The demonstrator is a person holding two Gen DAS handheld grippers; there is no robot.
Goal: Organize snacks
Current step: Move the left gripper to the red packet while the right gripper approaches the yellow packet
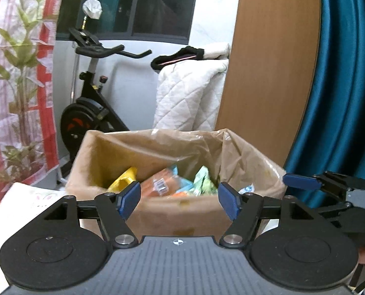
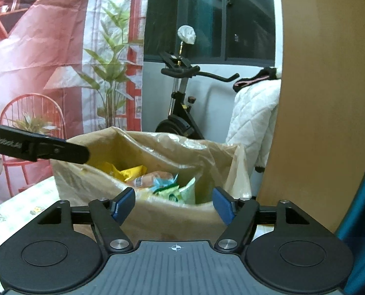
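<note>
A cardboard box lined with a clear plastic bag stands on the table just ahead of both grippers. Inside lie a yellow packet, an orange packet and a green packet. My left gripper is open in front of the box's near wall, nothing between its blue pads. The right gripper's pad shows by the box's right corner. In the right wrist view my right gripper is open and empty before the box. The left gripper's finger reaches over the box's left rim.
The table's patterned cloth shows at the left. Behind the box stand an exercise bike, a white quilt, a wooden panel and a teal curtain. A printed backdrop hangs at the left.
</note>
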